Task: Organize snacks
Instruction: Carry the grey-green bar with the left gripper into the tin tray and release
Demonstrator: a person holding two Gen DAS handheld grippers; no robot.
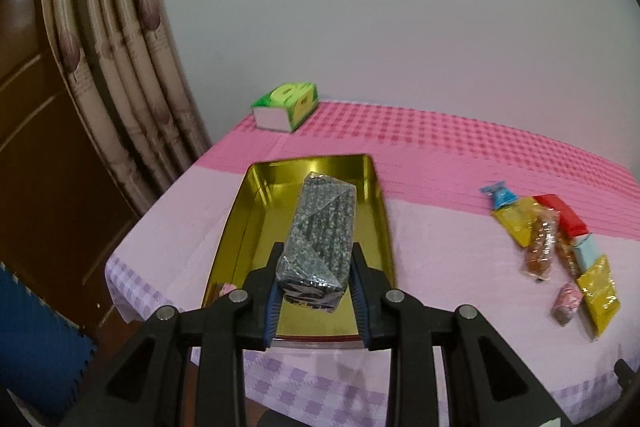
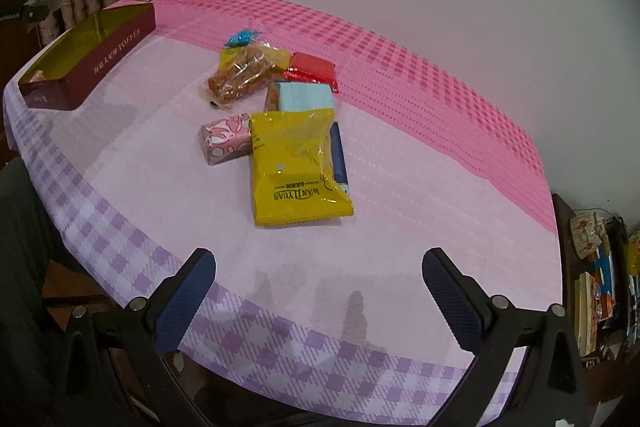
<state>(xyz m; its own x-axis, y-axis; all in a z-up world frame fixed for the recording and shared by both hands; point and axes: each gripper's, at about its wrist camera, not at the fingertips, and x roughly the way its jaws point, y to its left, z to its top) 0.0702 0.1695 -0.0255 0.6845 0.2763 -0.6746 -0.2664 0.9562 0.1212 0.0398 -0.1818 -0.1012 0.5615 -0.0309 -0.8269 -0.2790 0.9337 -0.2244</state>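
**Speckled Snack Bar Poised Over Gold Tin as Sorting Continues**

Snack bar point(image 1: 320, 231) in a dark, speckled clear wrapper sits pinched between the blue pads of the left gripper point(image 1: 316, 259), held above the open toffee tin point(image 1: 248, 211) at the left end of the table. The bar's long axis runs straight out from the fingers, in line with the tin's own length, so it lies lengthwise over the gold interior; whether its far end touches the tin floor cannot be told. One small pink-wrapped sweet point(image 1: 227, 289) shows in the tin's near corner, just left of the fingers.

The right gripper point(image 2: 318, 267) hovers over the near edge of the checked tablecloth point(image 2: 400, 227) with its fingers spread wide and nothing between them. Ahead of it, well apart from the tin, lies the unsorted pile: a yellow Wanlyuan packet point(image 2: 296, 167) nearest, a pink patterned sweet point(image 2: 225, 139) touching its left side, then a pale blue pack point(image 2: 306, 95), a clear-wrapped brown pastry point(image 2: 236, 77), a red pack point(image 2: 314, 67) and a blue-twisted candy point(image 2: 242, 37) farther off. The right hand is the nearer to this pile, and the yellow packet lies almost dead ahead, its long side pointing back toward the fingers. A green tissue box point(image 1: 286, 105) stands at the far corner.
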